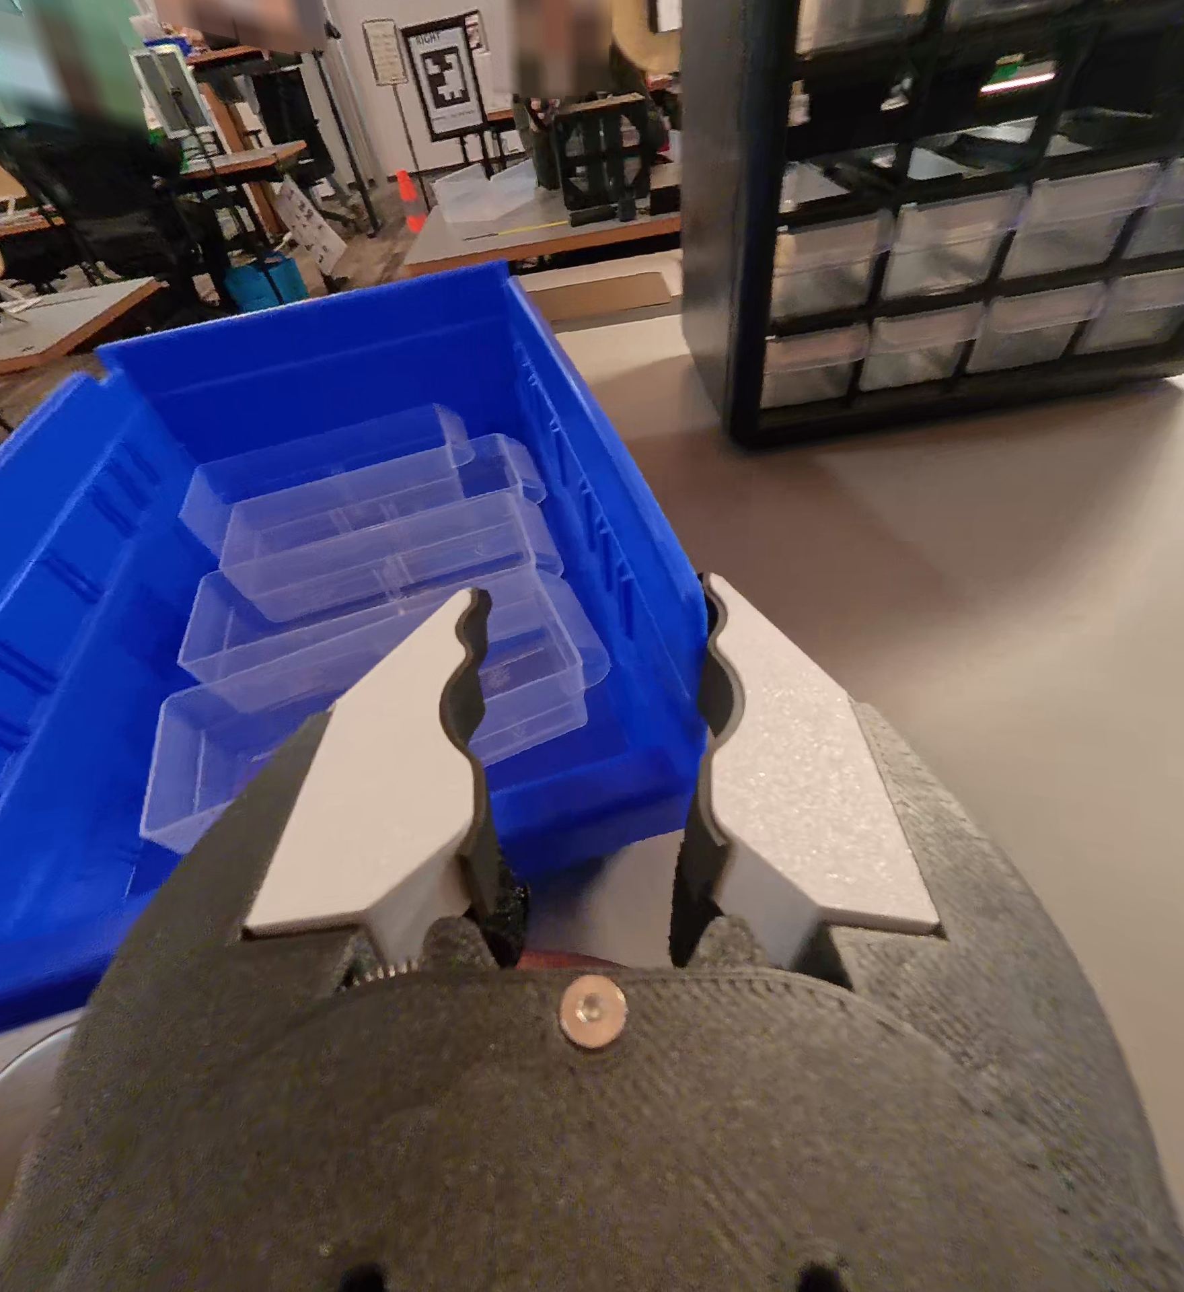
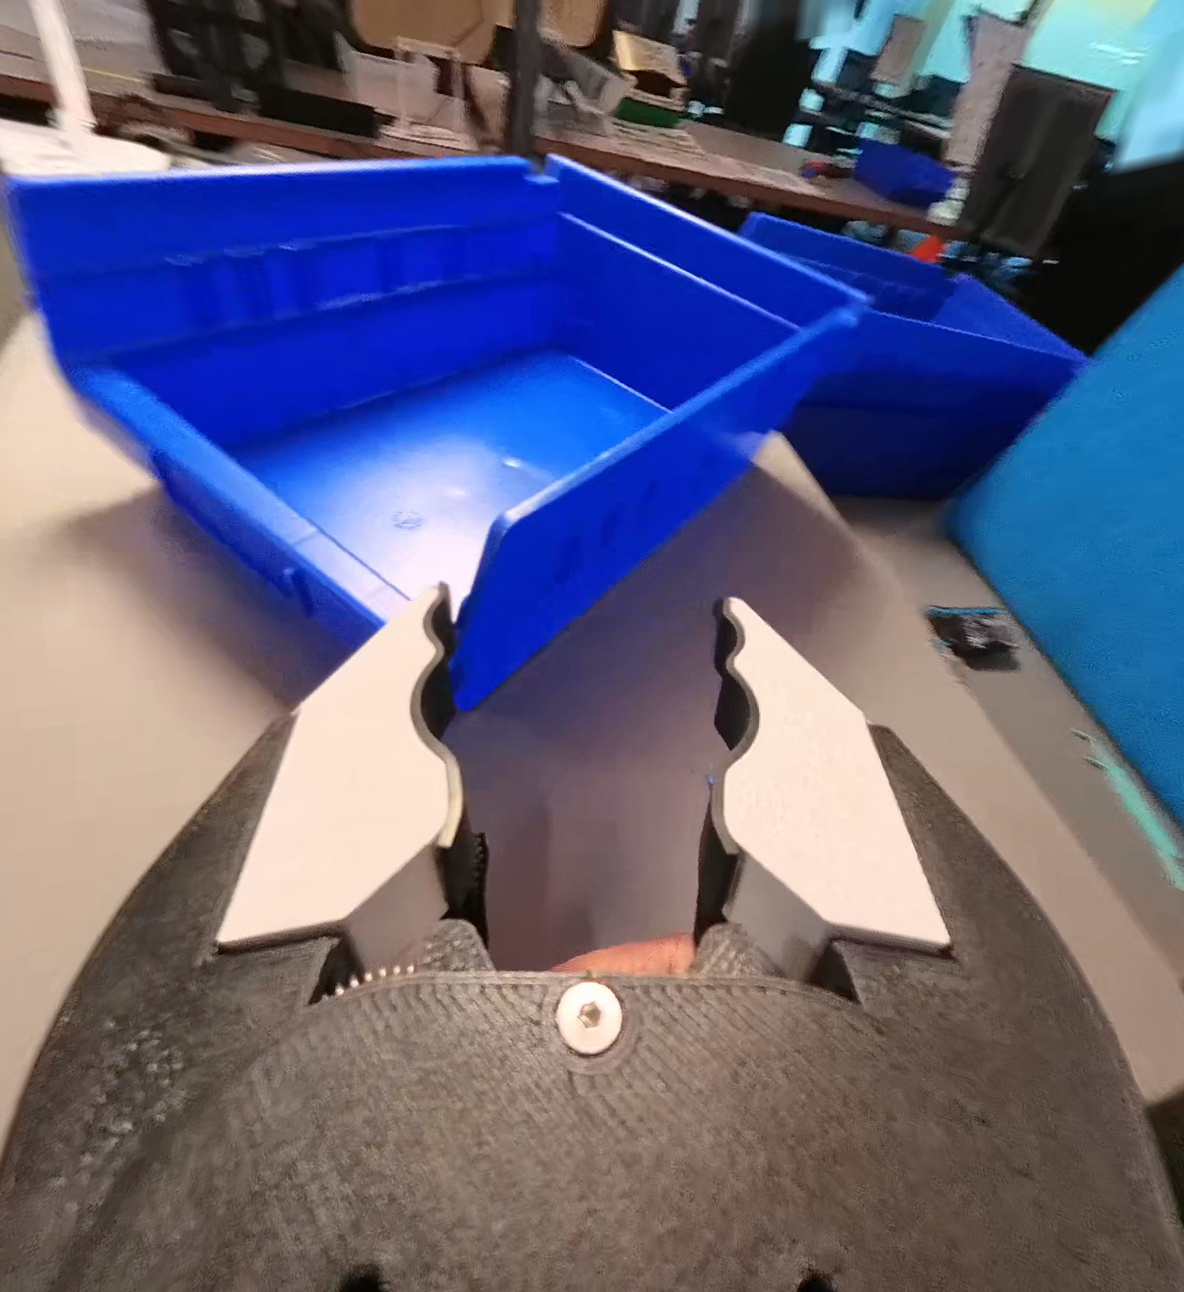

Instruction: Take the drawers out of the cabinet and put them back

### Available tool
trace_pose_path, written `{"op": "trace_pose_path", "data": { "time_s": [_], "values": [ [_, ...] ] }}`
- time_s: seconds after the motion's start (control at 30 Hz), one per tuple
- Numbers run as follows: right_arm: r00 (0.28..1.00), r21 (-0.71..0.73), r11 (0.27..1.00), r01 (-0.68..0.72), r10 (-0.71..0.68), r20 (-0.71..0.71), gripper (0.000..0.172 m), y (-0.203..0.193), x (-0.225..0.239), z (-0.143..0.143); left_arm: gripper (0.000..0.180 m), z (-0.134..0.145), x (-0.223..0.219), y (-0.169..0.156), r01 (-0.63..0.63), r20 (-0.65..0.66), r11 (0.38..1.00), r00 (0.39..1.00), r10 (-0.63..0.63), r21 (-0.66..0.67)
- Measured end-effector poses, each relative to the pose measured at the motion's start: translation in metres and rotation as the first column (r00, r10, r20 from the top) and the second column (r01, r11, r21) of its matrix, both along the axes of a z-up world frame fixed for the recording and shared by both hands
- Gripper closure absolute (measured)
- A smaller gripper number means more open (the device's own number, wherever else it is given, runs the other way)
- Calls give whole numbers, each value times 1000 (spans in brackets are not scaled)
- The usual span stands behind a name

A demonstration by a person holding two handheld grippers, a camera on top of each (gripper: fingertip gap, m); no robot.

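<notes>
1. The left gripper (image 1: pixel 593 615) hangs over the near right corner of a blue plastic bin (image 1: pixel 337 363), its jaws spread wide and pinching nothing; one fingertip is over the bin's inside, the other just outside its right wall.
2. Four clear plastic drawers (image 1: pixel 379 552) lie loosely stacked inside that bin, overlapping one another, long sides running across it.
3. The black-framed drawer cabinet (image 1: pixel 959 231) stands on the grey table (image 1: pixel 959 594) behind and to the right of the bin, well apart from the gripper. Its lower rows hold clear drawers; some upper slots look dark, though blur makes them hard to judge.
4. The right gripper (image 2: pixel 582 622) is likewise spread with nothing in its grasp, close to the near corner of an empty blue bin (image 2: pixel 435 447); its left fingertip is just beside the bin's side wall.
5. A second blue bin (image 2: pixel 925 391) sits behind the empty one.
</notes>
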State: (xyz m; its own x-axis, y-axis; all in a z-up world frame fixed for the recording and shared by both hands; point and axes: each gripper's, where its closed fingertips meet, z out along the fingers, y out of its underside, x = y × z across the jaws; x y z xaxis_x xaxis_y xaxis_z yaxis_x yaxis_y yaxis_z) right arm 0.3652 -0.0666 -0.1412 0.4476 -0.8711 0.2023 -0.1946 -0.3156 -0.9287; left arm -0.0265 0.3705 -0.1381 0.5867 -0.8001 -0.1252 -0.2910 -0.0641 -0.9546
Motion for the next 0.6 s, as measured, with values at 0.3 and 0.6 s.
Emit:
{"op": "trace_pose_path", "data": {
  "time_s": [0.3,0.6],
  "values": [
    [979,-19,986,-167,168,112,99,50,-42,42,129,14,-16,11,-34,46,999,998,32,35],
    [966,-59,964,-259,257,-38,136,180,8,-2,165,4,-6,30,-75,-30,991,996,79,111]
  ]
}}
